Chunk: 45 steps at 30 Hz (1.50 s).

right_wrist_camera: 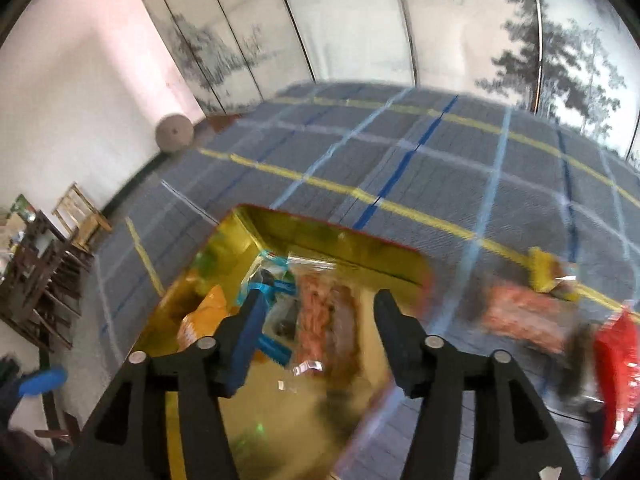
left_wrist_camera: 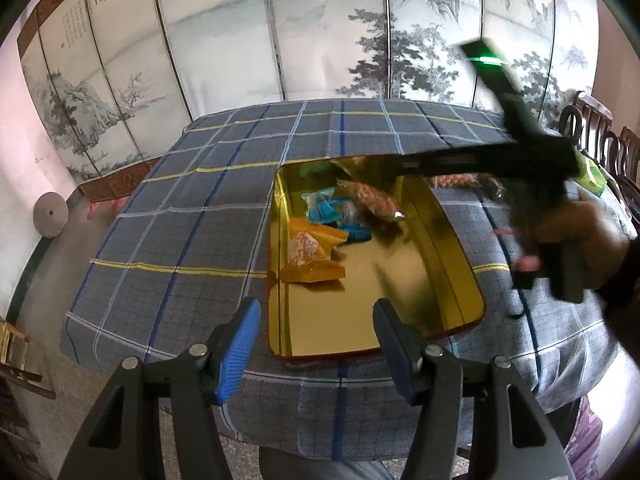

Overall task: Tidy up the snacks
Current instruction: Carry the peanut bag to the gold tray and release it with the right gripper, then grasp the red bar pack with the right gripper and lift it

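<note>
A shiny gold tray (left_wrist_camera: 448,256) lies on the plaid tablecloth. It holds an orange packet (left_wrist_camera: 310,254), a blue packet (left_wrist_camera: 324,210) and a clear packet of peanuts (left_wrist_camera: 372,200). My left gripper (left_wrist_camera: 316,340) hovers open over the tray's near end, with nothing between its fingers. My right gripper (right_wrist_camera: 320,308) is open above the tray (right_wrist_camera: 340,244), and the peanut packet (right_wrist_camera: 320,320) lies below its gap, untouched by the pads. The orange packet (right_wrist_camera: 200,316) and blue packet (right_wrist_camera: 276,284) sit to its left. A hand holds the blurred right gripper body (left_wrist_camera: 532,184) over the tray's far right.
Loose snacks lie on the cloth right of the tray: another peanut packet (right_wrist_camera: 520,316), a yellow packet (right_wrist_camera: 544,272) and a red packet (right_wrist_camera: 616,360). A painted folding screen (left_wrist_camera: 320,40) stands behind the table. Wooden chairs (left_wrist_camera: 600,128) stand at the right.
</note>
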Each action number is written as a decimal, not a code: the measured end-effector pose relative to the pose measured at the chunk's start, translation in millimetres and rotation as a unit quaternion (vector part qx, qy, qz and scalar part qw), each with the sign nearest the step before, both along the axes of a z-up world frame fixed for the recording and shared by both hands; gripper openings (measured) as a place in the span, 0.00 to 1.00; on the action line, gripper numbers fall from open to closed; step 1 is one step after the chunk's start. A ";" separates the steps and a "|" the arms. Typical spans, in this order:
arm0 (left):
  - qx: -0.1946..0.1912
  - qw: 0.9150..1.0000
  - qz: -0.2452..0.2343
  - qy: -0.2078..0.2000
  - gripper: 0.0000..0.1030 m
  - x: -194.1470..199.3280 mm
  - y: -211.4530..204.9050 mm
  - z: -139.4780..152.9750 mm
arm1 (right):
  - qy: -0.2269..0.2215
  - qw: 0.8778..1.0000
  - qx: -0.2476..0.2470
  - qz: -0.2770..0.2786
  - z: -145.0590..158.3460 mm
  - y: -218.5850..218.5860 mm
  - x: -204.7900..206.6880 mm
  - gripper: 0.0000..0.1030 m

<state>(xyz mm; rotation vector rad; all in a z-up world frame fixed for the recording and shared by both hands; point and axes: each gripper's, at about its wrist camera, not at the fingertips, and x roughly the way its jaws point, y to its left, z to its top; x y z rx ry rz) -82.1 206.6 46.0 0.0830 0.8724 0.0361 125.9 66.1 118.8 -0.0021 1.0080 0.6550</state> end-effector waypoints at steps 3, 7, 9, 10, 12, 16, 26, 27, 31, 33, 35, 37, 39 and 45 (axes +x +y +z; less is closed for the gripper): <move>-0.002 1.000 -0.006 -0.003 0.58 0.8 -2.6 1.3 | -0.034 0.999 -0.031 -0.001 14.4 -52.2 -10.6 0.72; -0.008 1.000 -0.020 0.001 0.58 5.3 -13.9 -0.7 | -0.026 0.993 -0.114 -0.005 11.3 -120.5 -3.7 0.74; -0.015 0.999 -0.031 0.009 0.58 9.0 -22.8 -3.2 | -0.014 0.989 -0.144 -0.003 2.7 -142.3 4.8 0.74; -0.015 0.999 -0.036 0.012 0.58 10.6 -27.9 -4.1 | -0.007 0.987 -0.159 0.001 -3.0 -150.7 10.6 0.74; -0.007 0.999 -0.045 0.013 0.58 12.7 -37.6 -5.1 | 0.001 0.986 -0.168 0.003 -9.8 -159.1 18.4 0.74; 0.003 0.998 -0.059 0.015 0.58 16.8 -52.6 -4.5 | 0.016 0.985 -0.168 0.014 -24.5 -166.8 39.7 0.74; 0.021 0.997 -0.074 0.027 0.58 35.8 -83.6 -4.9 | 0.056 0.984 -0.162 0.051 -36.8 -166.8 38.8 0.38; 0.023 0.996 -0.079 0.023 0.58 36.2 -87.8 -3.0 | 0.054 0.986 -0.153 0.047 -31.3 -173.3 32.2 0.38; 0.012 0.994 -0.105 0.023 0.58 42.8 -111.5 1.9 | 0.035 0.995 -0.089 -0.033 -0.8 -230.4 -8.7 0.38; -0.011 0.991 -0.127 0.033 0.58 48.0 -127.4 1.2 | 0.032 0.992 -0.078 -0.089 5.0 -262.2 -29.9 0.38; -0.021 0.987 -0.151 0.042 0.58 54.8 -148.4 -1.8 | 0.038 0.985 -0.063 -0.153 6.3 -299.2 -55.7 0.38; -0.035 0.983 -0.172 0.053 0.58 61.7 -165.5 -5.4 | 0.040 0.976 -0.067 -0.203 3.9 -328.9 -83.4 0.38; -0.050 0.978 -0.191 0.069 0.58 71.6 -184.8 -9.8 | 0.034 0.966 -0.092 -0.238 0.0 -349.7 -108.7 0.38; -0.095 0.967 -0.210 0.108 0.58 107.0 -229.6 -22.4 | 0.021 0.948 -0.098 -0.304 -13.0 -390.3 -135.7 0.38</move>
